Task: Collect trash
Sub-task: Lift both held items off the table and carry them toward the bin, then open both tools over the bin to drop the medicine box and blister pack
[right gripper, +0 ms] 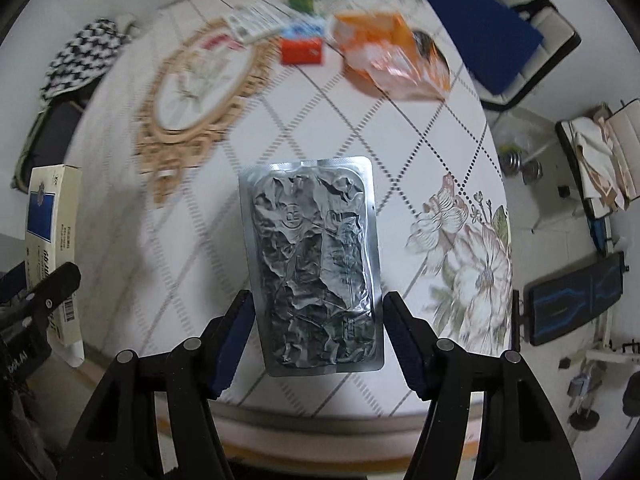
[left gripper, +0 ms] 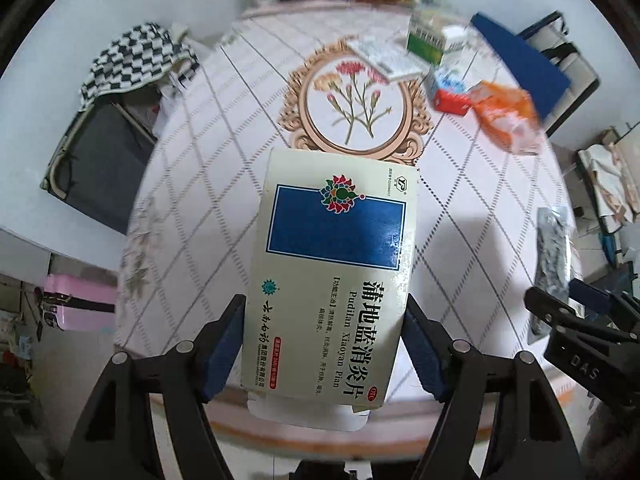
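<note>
My left gripper (left gripper: 326, 346) is shut on a cream and blue medicine box (left gripper: 332, 264), held over the round table (left gripper: 208, 184) near its front edge. My right gripper (right gripper: 318, 334) is shut on a crumpled silver blister pack (right gripper: 314, 264), also over the table's front. The box shows at the left of the right wrist view (right gripper: 52, 236); the blister pack shows at the right of the left wrist view (left gripper: 554, 256). An orange plastic bag (right gripper: 394, 56), a red box (right gripper: 302, 50) and several small medicine boxes (left gripper: 430, 40) lie at the far side.
A checkered cloth (left gripper: 136, 60) lies on a dark chair at the left. A blue board (right gripper: 480, 24) leans on a chair at the far right. A pink case (left gripper: 78, 306) stands on the floor at the left. Clutter and dumbbells (right gripper: 520, 164) sit on the floor at the right.
</note>
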The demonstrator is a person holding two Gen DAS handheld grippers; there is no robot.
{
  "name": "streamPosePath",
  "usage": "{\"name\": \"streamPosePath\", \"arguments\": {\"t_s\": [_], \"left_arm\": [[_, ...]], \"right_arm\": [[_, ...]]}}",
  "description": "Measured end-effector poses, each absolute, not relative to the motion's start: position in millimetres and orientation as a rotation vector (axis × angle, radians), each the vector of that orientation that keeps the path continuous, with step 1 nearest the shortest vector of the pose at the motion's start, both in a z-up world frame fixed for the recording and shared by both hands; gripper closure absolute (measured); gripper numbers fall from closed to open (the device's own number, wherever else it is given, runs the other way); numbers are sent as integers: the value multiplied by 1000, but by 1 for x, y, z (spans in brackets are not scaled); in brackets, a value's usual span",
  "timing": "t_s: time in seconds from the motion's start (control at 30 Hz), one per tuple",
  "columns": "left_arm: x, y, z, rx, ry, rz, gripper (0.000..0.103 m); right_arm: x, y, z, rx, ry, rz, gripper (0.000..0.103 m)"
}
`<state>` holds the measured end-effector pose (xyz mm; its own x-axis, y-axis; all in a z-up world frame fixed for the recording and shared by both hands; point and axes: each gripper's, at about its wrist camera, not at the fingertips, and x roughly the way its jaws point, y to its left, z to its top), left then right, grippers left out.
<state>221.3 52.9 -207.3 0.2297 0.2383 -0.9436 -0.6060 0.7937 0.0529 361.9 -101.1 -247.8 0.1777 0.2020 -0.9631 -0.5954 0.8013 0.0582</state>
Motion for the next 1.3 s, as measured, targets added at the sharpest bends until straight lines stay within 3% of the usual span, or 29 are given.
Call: {"name": "streamPosePath", "arguments": {"t_s": [0.33, 0.63, 0.9, 1.17, 1.3], "left_arm": [[87, 27, -170, -326, 1074, 546, 31], [18, -1, -220, -370, 1182, 493, 31], [5, -9, -355, -531, 1366, 440, 31], [10, 6, -569, -810, 1527, 397, 31], [17, 17, -646, -906, 1564, 351, 29]], "right_arm": [[223, -126, -184, -266, 1158, 596, 36], [100, -166, -219, -274, 1263, 588, 36], [62, -193, -343, -285, 1479, 587, 36], [74, -210, -546, -146, 1715, 560, 36], [85, -206, -638, -101, 1780, 549, 36]]}}
